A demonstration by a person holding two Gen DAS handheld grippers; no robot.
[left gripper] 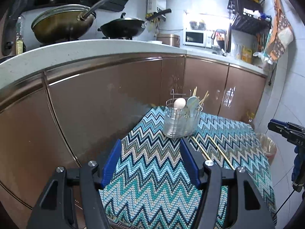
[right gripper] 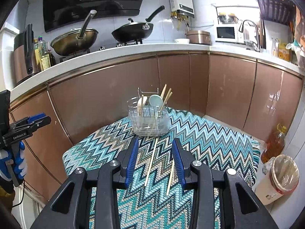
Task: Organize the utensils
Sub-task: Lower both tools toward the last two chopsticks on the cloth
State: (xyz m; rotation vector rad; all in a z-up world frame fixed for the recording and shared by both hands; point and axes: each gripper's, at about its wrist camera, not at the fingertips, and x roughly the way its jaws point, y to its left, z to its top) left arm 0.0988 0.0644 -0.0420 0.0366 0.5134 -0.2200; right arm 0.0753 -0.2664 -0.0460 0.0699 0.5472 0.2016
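Note:
A clear utensil holder with a wire rack (left gripper: pixel 181 122) stands at the far end of the zigzag cloth (left gripper: pixel 152 181). It holds a cream spoon (left gripper: pixel 179 103), a pale blue spoon (left gripper: pixel 192 103) and several chopsticks (left gripper: pixel 204 98). Two loose chopsticks (left gripper: pixel 221 151) lie on the cloth in front of it. My left gripper (left gripper: pixel 150 143) is open and empty above the cloth's left part. In the right wrist view my right gripper (right gripper: pixel 155 141) is open and empty, above the two loose chopsticks (right gripper: pixel 151 164), just short of the holder (right gripper: pixel 149 120).
Brown cabinet doors (left gripper: pixel 104 105) stand close behind the cloth-covered table, under a white counter (right gripper: pixel 133 49) with two woks. An oil bottle (right gripper: pixel 274 143) and a lined bin (right gripper: pixel 282 177) stand on the floor at the right.

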